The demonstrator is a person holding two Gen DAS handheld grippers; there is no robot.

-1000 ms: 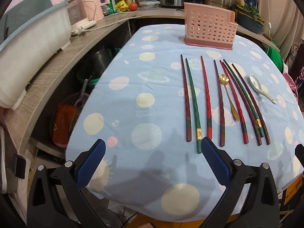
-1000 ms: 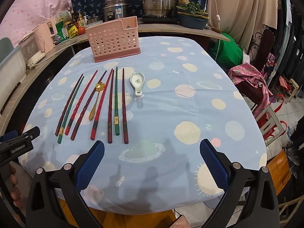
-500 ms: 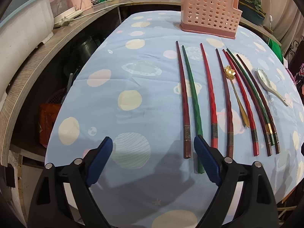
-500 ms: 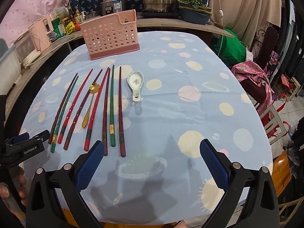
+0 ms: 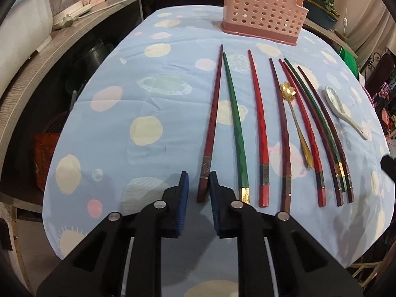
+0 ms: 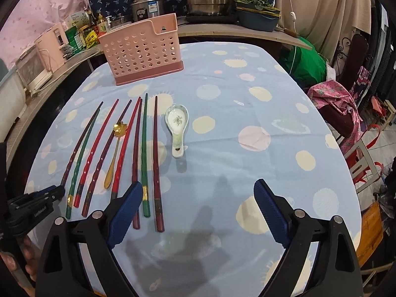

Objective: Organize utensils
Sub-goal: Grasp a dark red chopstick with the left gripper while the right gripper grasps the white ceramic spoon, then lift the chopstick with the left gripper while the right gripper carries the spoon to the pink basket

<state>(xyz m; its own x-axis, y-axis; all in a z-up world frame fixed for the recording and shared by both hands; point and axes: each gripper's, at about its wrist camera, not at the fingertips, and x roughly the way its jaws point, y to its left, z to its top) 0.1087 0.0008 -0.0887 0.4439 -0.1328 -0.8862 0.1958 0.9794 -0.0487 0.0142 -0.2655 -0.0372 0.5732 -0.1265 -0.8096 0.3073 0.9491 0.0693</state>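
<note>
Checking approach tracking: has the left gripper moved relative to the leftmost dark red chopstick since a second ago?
Yes. The left gripper has come forward to the leftmost dark red chopstick's near end, jaws just closing around it.

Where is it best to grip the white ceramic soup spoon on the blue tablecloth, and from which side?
Probably the white ceramic soup spoon's narrow handle, taken from above with the jaws across it. The spoon lies flat, bowl up, clear of the chopsticks; the handle points toward the open right gripper.

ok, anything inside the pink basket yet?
Through the holes of the basket only light shows, and nothing sticks out above its rim. Its floor is hidden by the walls.
</note>
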